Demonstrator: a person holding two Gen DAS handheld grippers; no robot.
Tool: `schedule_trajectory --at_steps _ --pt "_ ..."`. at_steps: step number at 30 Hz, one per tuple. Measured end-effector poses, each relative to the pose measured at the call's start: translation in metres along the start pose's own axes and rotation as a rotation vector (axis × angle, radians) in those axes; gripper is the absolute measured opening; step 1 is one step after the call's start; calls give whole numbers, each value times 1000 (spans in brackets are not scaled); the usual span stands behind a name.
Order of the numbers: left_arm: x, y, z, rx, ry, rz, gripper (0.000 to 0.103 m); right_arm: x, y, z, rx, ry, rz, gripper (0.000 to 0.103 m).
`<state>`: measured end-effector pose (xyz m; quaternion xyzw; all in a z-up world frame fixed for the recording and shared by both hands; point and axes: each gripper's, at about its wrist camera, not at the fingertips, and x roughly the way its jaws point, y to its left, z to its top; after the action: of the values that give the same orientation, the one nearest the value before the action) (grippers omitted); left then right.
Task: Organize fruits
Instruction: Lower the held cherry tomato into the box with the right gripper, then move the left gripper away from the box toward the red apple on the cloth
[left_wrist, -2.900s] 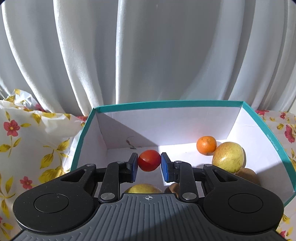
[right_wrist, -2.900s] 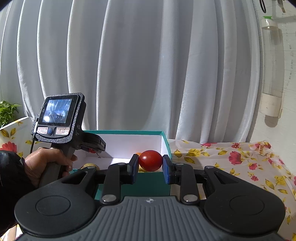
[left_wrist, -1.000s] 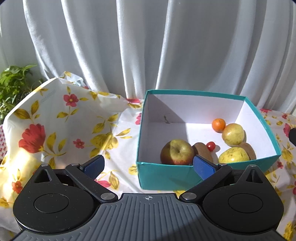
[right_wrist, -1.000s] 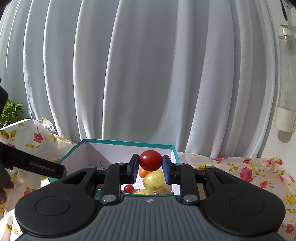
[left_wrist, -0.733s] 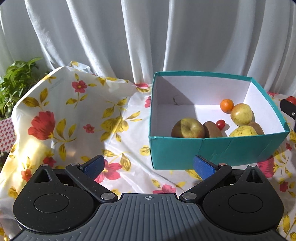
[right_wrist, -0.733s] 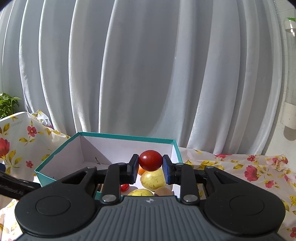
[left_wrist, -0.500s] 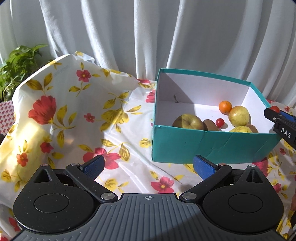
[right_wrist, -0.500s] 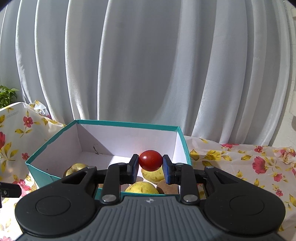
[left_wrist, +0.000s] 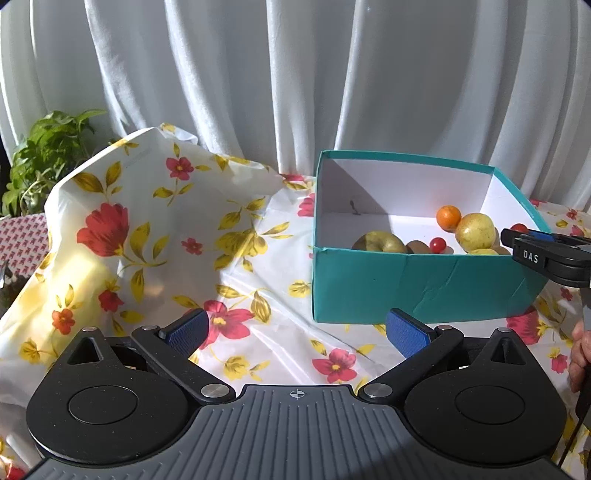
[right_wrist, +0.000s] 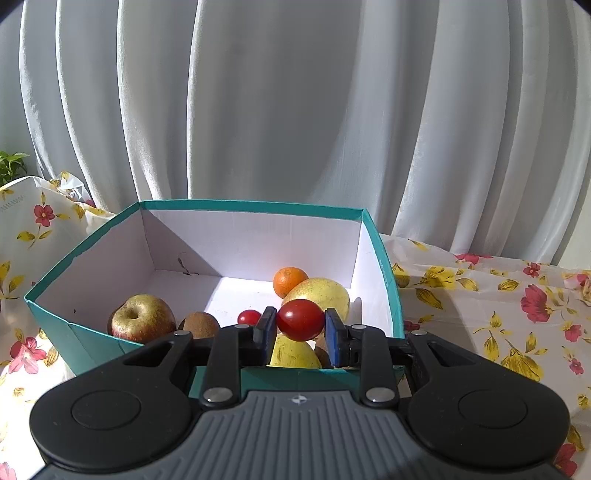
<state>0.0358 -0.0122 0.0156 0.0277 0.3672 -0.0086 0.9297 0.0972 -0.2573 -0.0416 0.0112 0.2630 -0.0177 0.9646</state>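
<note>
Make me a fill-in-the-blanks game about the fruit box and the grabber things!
1. The right gripper holds a red ____ between its fingers.
2. The fruit lies in a ____ box with white inner walls.
3. The left gripper has its fingers spread ____ with nothing between them.
4. The small round fruit at the back, the mandarin, is coloured ____.

Missing words: tomato; teal; open; orange

White curtain (left_wrist: 258, 81) hangs in deep vertical folds across the whole rear of the scene, closing off whatever lies behind it. The counter (left_wrist: 280, 343) is covered by a glossy white plastic cloth (left_wrist: 147, 206) printed with red flowers and yellow leaves; at the left the cloth rises in a crumpled hump. Strong light falls from the left, leaving bright patches and hard shadows on the cloth. A leafy green plant (left_wrist: 48, 147) stands at far left against the curtain. Below it, a red-and-white patterned surface (left_wrist: 22, 240) is partly visible.
</note>
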Motion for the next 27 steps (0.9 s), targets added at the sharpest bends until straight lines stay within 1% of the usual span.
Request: schedule_trajectory --at_steps 2,6,11,13,14,15,17,19,21,24,27 --pt "-1 0 -1 -7 9 -24 103 1 0 1 -5 3 -3 27" --pt "-1 0 -2 -4 20 -20 103 2 0 1 -10 3 -7 27" --pt "-2 4 -5 -11 25 -36 103 3 1 2 -13 7 -13 28" --pt "-2 4 -5 -7 28 -40 103 3 2 3 -13 4 -20 43" --pt "-2 3 -6 -6 27 -43 103 2 2 3 -13 -2 -21 56" --pt "-2 3 -6 -2 26 -46 103 0 2 3 -12 -9 -20 62" --pt "-2 2 -7 7 26 -47 103 -2 2 4 -14 -15 -23 62" --pt "-2 0 -8 17 26 -52 103 -6 2 5 -17 -16 -28 66" --pt "-3 -2 -9 25 25 -61 103 -10 2 6 -17 -17 -36 75" --pt "-4 -5 -10 40 21 -78 103 -20 3 7 -23 -25 -42 78" --pt "-6 -9 -12 50 22 -107 103 -29 5 9 -38 -20 -75 83"
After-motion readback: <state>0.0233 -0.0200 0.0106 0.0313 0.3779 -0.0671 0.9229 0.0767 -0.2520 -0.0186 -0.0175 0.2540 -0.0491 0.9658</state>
